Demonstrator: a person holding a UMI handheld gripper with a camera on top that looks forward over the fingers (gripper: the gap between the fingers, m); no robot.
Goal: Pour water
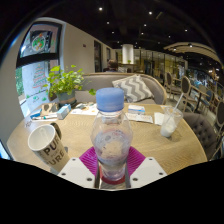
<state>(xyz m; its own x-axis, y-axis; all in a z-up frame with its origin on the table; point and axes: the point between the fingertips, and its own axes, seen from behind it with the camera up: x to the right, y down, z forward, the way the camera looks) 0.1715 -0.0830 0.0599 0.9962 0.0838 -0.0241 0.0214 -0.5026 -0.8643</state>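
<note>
- We see the water bottle (111, 133), blue cap on, upright on the round table (185, 148), between the gripper (112, 168) fingers; the magenta pads appear to press both its sides
- The glass (168, 124) stands well apart; the white mug (48, 146) sits nearer
- We should lift straight, keep it upright; the cap looks closed

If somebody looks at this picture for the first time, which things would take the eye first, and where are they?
First comes the clear water bottle with its blue cap, upright between the claw's fingers, whose pink pads sit against its base. Beside it on the round wooden table a white mug with dark lettering leans tilted. Beyond the bottle a small glass stands, and a green plant rises at the table's far side.
</note>
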